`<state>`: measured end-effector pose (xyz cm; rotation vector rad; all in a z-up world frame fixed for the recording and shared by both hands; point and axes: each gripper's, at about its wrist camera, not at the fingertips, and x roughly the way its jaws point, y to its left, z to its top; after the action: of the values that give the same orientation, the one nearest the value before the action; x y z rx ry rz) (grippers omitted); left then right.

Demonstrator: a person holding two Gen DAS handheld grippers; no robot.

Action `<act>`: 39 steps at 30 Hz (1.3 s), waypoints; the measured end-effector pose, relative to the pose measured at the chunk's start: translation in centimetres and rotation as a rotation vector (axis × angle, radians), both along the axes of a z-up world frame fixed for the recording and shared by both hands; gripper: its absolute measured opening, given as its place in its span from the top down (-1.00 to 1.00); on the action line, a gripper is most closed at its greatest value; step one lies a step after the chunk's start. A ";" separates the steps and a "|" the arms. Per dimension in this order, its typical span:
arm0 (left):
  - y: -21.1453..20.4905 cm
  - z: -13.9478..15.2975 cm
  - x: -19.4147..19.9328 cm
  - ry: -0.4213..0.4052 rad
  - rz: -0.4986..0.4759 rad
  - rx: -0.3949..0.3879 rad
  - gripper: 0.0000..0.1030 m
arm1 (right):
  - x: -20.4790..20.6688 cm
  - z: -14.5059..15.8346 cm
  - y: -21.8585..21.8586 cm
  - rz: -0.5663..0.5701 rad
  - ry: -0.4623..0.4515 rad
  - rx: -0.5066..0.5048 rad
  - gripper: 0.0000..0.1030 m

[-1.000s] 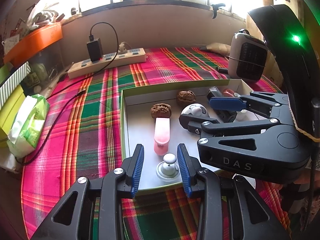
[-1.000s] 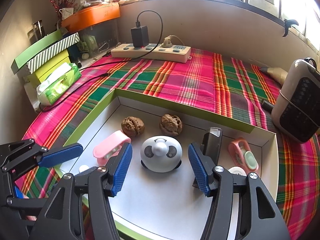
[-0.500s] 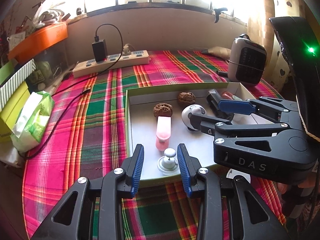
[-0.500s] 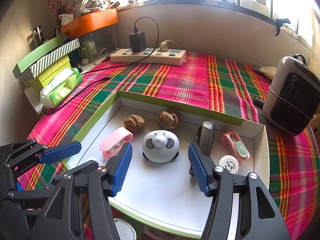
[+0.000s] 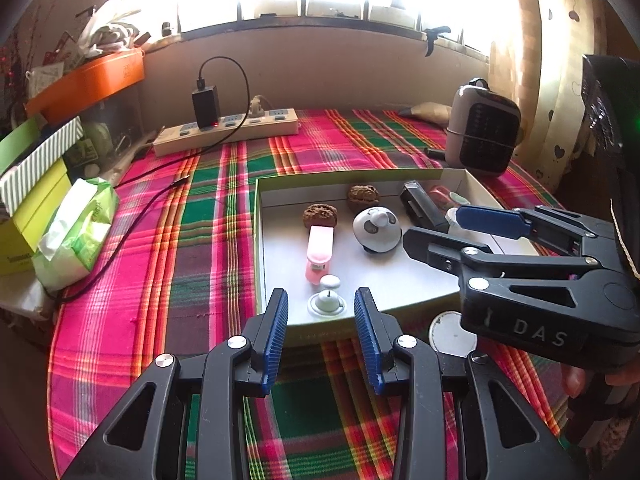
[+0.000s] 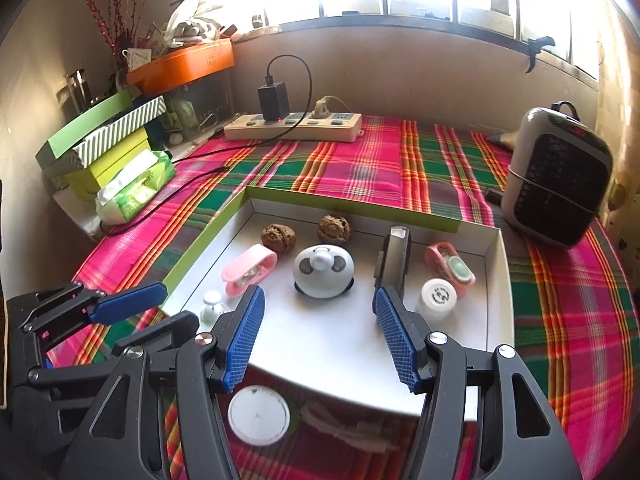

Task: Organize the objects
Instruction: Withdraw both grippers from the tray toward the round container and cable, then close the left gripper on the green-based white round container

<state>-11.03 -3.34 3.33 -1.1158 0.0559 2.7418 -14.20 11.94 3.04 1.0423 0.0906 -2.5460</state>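
While both grippers [image 5: 321, 334] [image 6: 318, 332] gape empty, pink clip [image 5: 319, 254] points lengthwise toward walnut [image 5: 320, 215].

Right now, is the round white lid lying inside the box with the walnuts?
No, the round white lid lies on the plaid cloth outside the near edge of the box, under the right tongs.

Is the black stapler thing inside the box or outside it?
Inside. The black stapler lies on the white floor of the green-edged box, between the round panda-faced gadget and a pink clip.
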 end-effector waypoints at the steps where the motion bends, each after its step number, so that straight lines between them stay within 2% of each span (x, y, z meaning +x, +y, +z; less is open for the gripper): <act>1: 0.0 0.1 0.3 0.005 0.003 0.004 0.36 | 0.2 0.1 0.1 -0.002 0.002 -0.002 -0.15; 16: 0.0 0.2 3.0 0.013 -0.022 0.040 0.36 | 4.4 0.5 2.0 -0.047 0.030 -0.036 -0.15; 32: 1.4 -0.7 4.5 -0.018 -0.081 0.065 0.36 | 7.2 -1.1 4.3 -0.092 0.009 -0.029 -0.15; 39: 2.6 -0.7 4.5 -0.022 -0.129 0.094 0.24 | 7.7 -2.1 5.5 -0.121 -0.019 -0.020 -0.15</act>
<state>-6.52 -0.77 2.64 -1.0783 -0.0038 2.5901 -6.47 17.44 0.98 1.0945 -0.0032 -2.6388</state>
